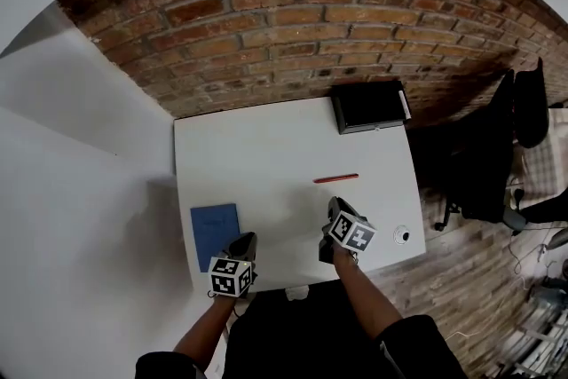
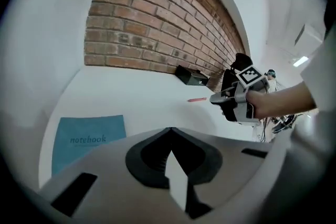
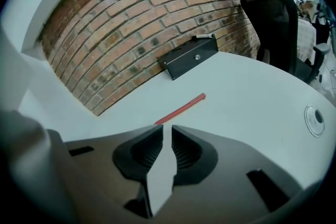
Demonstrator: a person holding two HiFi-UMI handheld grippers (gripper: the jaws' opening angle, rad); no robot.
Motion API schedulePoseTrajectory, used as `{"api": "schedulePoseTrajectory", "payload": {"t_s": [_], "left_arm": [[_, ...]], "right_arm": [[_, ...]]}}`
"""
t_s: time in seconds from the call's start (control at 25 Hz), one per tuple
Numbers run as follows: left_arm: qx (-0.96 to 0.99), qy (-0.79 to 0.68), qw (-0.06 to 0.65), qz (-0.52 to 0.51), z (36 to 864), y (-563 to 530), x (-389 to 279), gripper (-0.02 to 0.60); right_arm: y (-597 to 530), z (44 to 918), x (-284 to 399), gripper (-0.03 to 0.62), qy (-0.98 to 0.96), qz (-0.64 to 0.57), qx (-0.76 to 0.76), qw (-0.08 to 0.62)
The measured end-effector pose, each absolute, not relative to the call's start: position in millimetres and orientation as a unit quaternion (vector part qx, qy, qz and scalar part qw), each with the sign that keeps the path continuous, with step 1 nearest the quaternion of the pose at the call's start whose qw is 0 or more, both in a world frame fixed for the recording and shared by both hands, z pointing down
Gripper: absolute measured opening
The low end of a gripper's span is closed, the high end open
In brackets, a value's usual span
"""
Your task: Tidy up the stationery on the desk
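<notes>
1. Showing a blue notebook [image 1: 215, 233] lying flat near the tabletop's [image 1: 266, 146] near left corner.
2. Holding the left tool [image 1: 242, 242] just beside it at the near edge, jaws meeting, empty.
3. Holding the right tool [image 1: 335, 205] further right, jaws a narrow slit apart, gripping nothing.
4. Showing a red pen [image 1: 336, 178] lying mid-tabletop, just beyond that tool, untouched.
5. Showing a black box [image 1: 369, 106] sitting at the far right corner.

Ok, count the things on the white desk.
4: a blue paper notebook at the near left, a thin red pen mid-desk, a flat black box at far right, a small round white disc near the right edge. Some may be hidden.
</notes>
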State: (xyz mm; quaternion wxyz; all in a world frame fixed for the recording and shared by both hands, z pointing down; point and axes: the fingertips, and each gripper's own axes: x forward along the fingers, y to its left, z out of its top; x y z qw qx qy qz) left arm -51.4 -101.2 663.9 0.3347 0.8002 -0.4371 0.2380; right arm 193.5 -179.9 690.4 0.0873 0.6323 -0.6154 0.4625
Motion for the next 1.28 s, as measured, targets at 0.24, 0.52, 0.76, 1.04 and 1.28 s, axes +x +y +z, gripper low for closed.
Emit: {"api": "schedulePoseTrajectory", "payload": {"t_s": [0.24, 0.52, 0.76, 1.04, 1.28], "left_arm": [[0.795, -0.431, 0.351, 0.243, 671, -101, -44, 0.012], [0.792, -0.425, 0.365, 0.245, 674, -108, -43, 0.014], [0.792, -0.408, 0.374, 0.258, 679, -110, -47, 0.012], [0.794, -0.394, 0.38, 0.264, 685, -121, -51, 0.014], [0.8, -0.385, 0.375, 0.267, 684, -130, -54, 0.014]], "right_arm": [[-201, 696, 213, 0.071, -0.581, 0.468, 0.662, 0.074], [-222, 706, 217, 0.087, -0.549, 0.461, 0.693, 0.075], [-234, 712, 215, 0.094, -0.52, 0.453, 0.719, 0.08], [-240, 715, 220, 0.094, -0.474, 0.445, 0.756, 0.078], [-236, 723, 217, 0.094, -0.455, 0.454, 0.761, 0.081]]}}
